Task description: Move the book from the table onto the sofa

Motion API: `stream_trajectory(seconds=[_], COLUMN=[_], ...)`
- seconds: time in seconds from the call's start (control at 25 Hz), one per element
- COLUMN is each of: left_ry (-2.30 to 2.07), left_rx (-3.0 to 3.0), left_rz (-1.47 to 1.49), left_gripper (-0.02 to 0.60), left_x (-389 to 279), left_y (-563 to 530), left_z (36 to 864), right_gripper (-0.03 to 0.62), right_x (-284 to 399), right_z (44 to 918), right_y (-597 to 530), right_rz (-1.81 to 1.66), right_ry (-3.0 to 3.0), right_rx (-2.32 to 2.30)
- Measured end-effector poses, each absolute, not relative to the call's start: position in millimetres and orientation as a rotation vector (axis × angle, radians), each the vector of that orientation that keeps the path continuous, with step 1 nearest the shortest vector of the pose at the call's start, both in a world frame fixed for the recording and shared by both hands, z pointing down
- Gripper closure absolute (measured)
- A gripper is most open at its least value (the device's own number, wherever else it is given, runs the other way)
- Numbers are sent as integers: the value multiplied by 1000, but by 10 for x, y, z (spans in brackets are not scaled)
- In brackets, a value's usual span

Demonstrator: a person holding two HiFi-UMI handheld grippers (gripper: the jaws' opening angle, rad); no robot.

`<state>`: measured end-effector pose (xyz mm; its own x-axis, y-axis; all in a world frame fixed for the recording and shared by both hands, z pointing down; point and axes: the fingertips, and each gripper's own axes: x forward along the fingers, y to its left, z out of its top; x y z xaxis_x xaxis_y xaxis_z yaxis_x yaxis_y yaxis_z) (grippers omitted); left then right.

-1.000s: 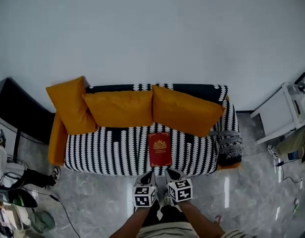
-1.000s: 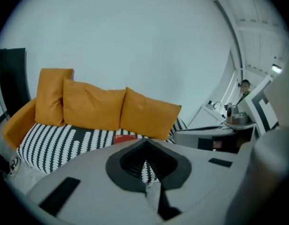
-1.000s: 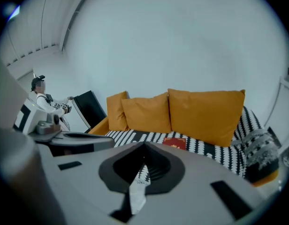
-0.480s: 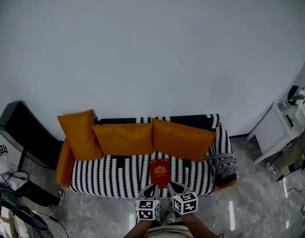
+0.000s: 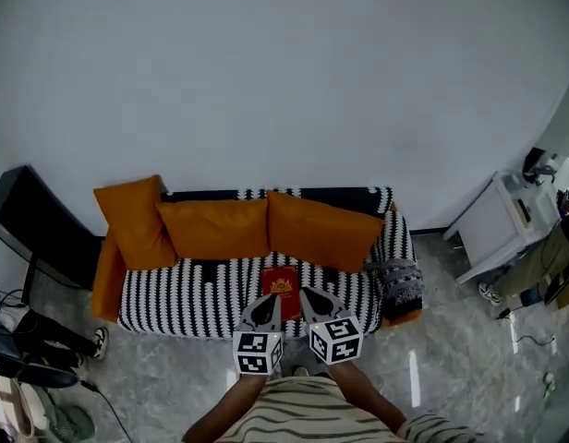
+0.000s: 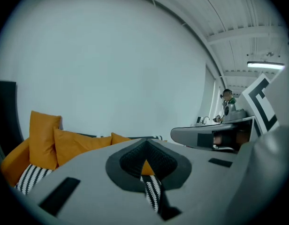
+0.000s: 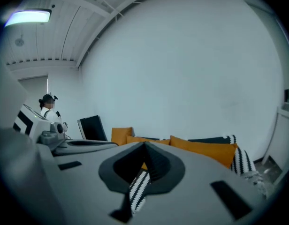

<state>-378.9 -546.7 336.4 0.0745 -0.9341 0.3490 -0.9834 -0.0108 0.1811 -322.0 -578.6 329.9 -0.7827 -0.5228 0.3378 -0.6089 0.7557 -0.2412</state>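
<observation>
- At the far left a dark panel (image 5: pixel 30 224) stands against the wall, beside the left end of the sofa (image 5: pixel 174 295).
- Three orange cushions (image 5: pixel 215 229) lean along the back edge of the sofa; the striped seat in front of them carries only the book.
- The left gripper (image 5: pixel 266 305) is held in front of the front edge of the sofa. Its fingers are clenched together with nothing between them; only the striped seat shows through the gap.
- The red book (image 5: pixel 281 284) lies flat on the seat, about the middle of the sofa and near its front edge. No gripper holds it.
- The right gripper (image 5: pixel 310 301) is just beside the left one, also clenched and empty.
- At the far right a white cabinet (image 5: pixel 497 224) stands apart from the sofa.
- My judgement: the placing step is done, since the book rests on the sofa by itself. The next move calls only for drawing both grippers away without brushing the book.
</observation>
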Motion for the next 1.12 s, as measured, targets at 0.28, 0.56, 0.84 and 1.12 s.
stream_trajectory(seconds=[0.28,0.56,0.84,1.12], left_ry=[-1970,-2028,-2059,-2081], left_rx=[2043,2110,2120,2124], left_rz=[97,96,75,35], left_gripper=[577,577,577,577], left_x=[-3831,-3857,-3880,-3910], left_y=[-5567,-5619,-5624,-5669], left_z=[2879,2600,2501,2452], right_gripper=[581,580,581,582], right_x=[-3200,-3265,-3263,-3247], right_z=[2796,2547,2419,2396], right_y=[-5883,-5955,-5964,-6010], right_rz=[405,352,320,290], right_ry=[-2814,-2876,-2930,-2945], right_rx=[910,922,930,932])
